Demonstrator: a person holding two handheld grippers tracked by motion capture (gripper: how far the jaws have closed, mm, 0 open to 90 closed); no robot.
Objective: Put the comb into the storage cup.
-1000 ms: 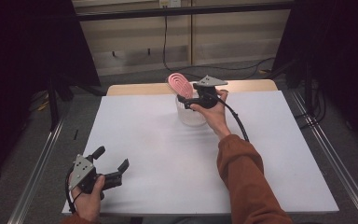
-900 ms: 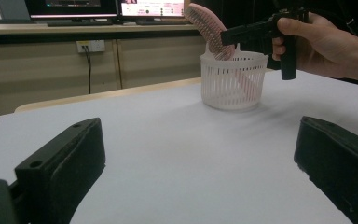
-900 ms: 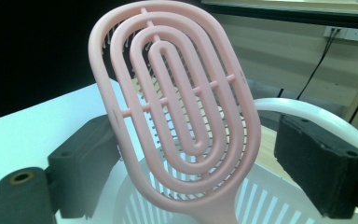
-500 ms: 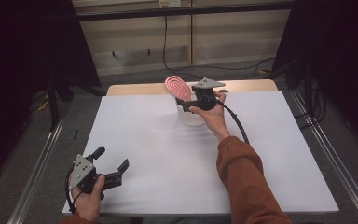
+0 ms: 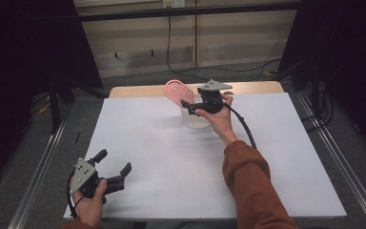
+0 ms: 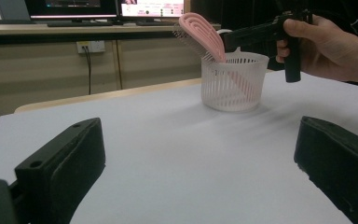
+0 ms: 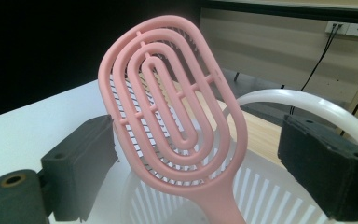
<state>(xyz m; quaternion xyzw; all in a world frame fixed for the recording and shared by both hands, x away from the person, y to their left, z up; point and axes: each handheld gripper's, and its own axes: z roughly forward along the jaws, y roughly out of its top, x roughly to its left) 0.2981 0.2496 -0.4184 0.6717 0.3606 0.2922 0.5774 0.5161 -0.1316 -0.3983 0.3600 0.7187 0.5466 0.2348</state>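
- High view: the pink hairbrush (image 5: 174, 90) has tipped a little further toward the table's far left since the earlier frame; right gripper (image 5: 187, 106) open beside it
- Left gripper view: left gripper (image 6: 200, 172) open on bare white table (image 6: 177, 154); brush handle down in the white basket (image 6: 233, 81), head leaning left
- Right gripper view: brush (image 7: 172, 112) between the spread jaws, untouched, room either side

A table (image 5: 138, 89) of pale wood carries a large white sheet (image 5: 181, 162) that covers nearly all of its top; only a strip of wood shows along the far edge. Standing on the sheet near that far edge is a white slotted basket (image 5: 193, 119), upright, roughly midway across. The left hand (image 5: 89, 202) rests at the sheet's near left corner.
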